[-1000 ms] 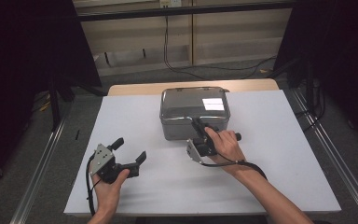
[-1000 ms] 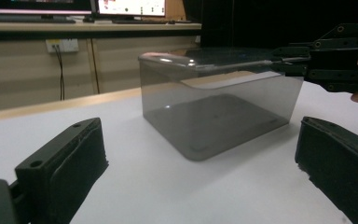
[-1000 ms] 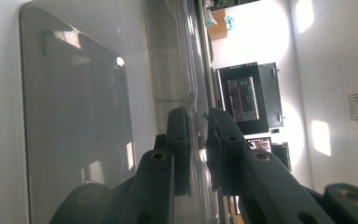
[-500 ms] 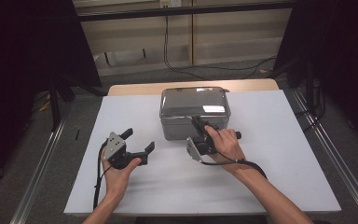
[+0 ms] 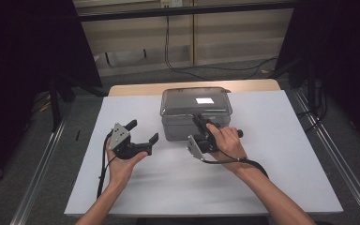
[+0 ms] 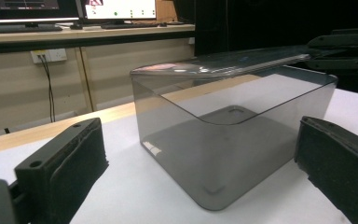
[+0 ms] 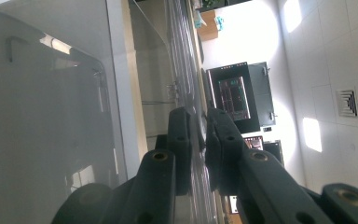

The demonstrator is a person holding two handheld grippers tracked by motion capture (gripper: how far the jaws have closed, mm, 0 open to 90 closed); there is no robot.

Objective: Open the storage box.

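Left claw (image 5: 143,132): centre-left of the high view, above the white worktop (image 5: 272,178), jaws spread wide with nothing between them, well short of the box.
View along the left claw: two black pads (image 6: 81,156) framing the near corner of the smoky box (image 6: 223,158), lid lying askew on top at a slant.
Best line for the left claw: straight in toward the box's near left wall, jaws kept wide; brace or pinch the wall low down, by my reading, so the tub cannot skid or tip.
Box (image 5: 197,122): centre of the high view, on the worktop toward its far edge, translucent grey, looks empty.
Lid (image 5: 196,101): resting on the box, front edge caught by the claw on the right.
Right claw (image 5: 199,123): just right of centre, clamped tight on the lid's front lip; in its own view both jaws pressed together over the thin clear edge (image 7: 200,135).
Right claw, advice: grip held firm, no twisting; lift only once the tub is steadied, peeling from the front edge.
Risk: thin plastic slipping out, or the whole box rising with the lid.
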